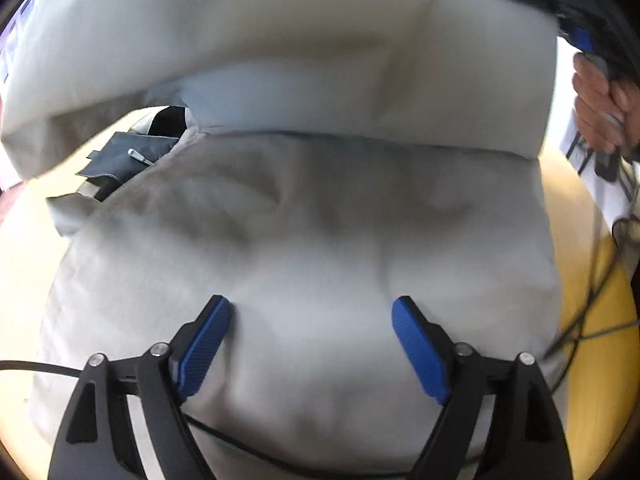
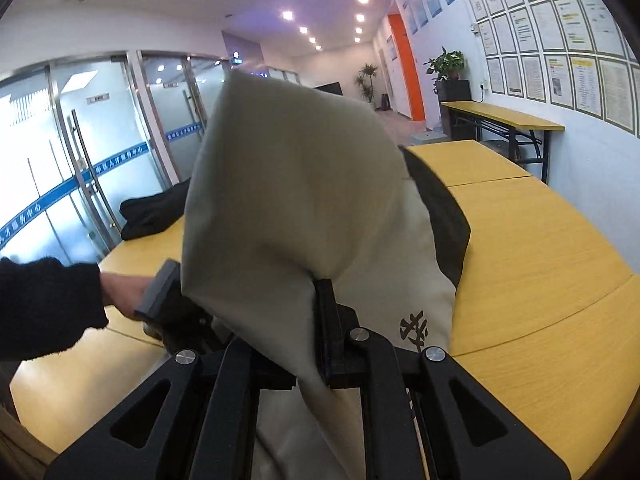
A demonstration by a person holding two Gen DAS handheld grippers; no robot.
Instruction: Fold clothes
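A light grey garment [image 1: 304, 216] with a dark collar and zipper [image 1: 136, 156] lies on the yellow wooden table [image 1: 592, 296]. My left gripper [image 1: 310, 312] is open, its blue pads [image 1: 204, 344] resting just above the lower cloth, holding nothing. Part of the garment is lifted and folded over at the back [image 1: 280, 40]. In the right wrist view my right gripper [image 2: 316, 304] is shut on a corner of the grey garment [image 2: 296, 184] and holds it raised above the table [image 2: 540, 280]. The right gripper also shows at the top right of the left wrist view [image 1: 576, 8].
A black garment [image 2: 156, 208] lies at the table's far left. Black cables [image 1: 592, 292] and papers [image 1: 592, 168] lie on the table at the right. A person's hand [image 2: 120, 292] holds the left gripper. Glass doors, a side table [image 2: 504, 120] and plants stand beyond.
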